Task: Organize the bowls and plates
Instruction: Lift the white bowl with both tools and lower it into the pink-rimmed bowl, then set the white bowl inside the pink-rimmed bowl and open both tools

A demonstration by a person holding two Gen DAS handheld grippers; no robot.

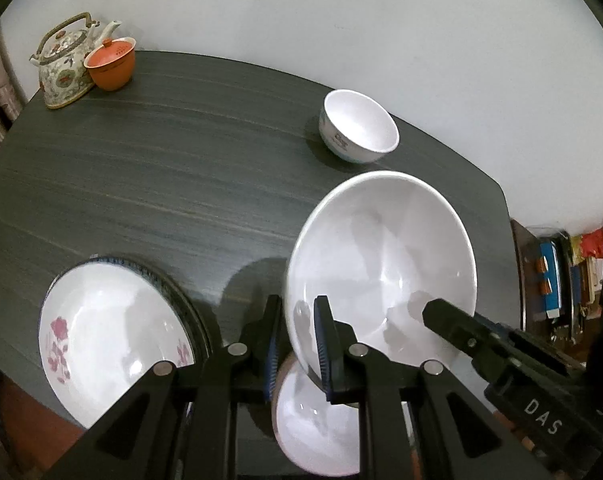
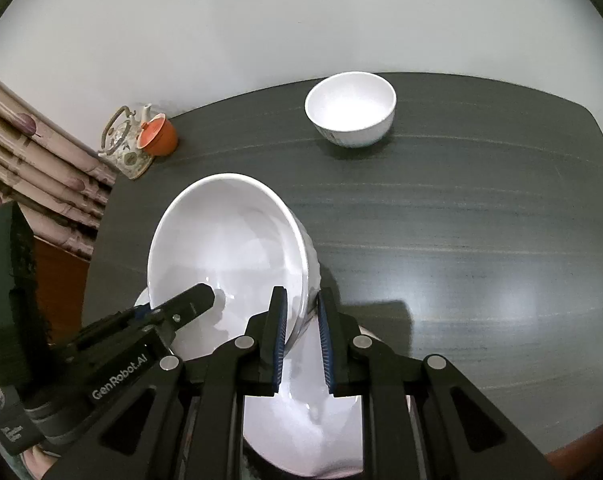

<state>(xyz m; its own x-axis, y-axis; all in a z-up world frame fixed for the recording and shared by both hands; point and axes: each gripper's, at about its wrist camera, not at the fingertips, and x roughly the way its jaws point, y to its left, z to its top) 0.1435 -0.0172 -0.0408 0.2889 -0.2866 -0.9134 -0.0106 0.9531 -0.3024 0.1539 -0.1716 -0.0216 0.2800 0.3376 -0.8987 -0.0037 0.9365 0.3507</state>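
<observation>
A large white bowl (image 1: 381, 260) is held tilted above the dark table (image 1: 161, 168), over a white plate (image 1: 317, 432) at the near edge. My left gripper (image 1: 297, 344) is shut on its left rim. My right gripper (image 2: 301, 340) is shut on its right rim; the bowl (image 2: 229, 248) and the plate (image 2: 301, 420) also show in the right wrist view. A small white bowl (image 1: 357, 126) stands at the back of the table, also in the right wrist view (image 2: 350, 108). A white plate with pink flowers (image 1: 109, 336) lies at the near left on a blue-rimmed plate (image 1: 149, 270).
A patterned teapot (image 1: 63, 68) and an orange lidded cup (image 1: 111, 64) stand at the back left corner, near a curtain (image 2: 33, 168). A white wall runs behind the table (image 2: 461, 220). Cluttered shelves (image 1: 557, 276) are off the right edge.
</observation>
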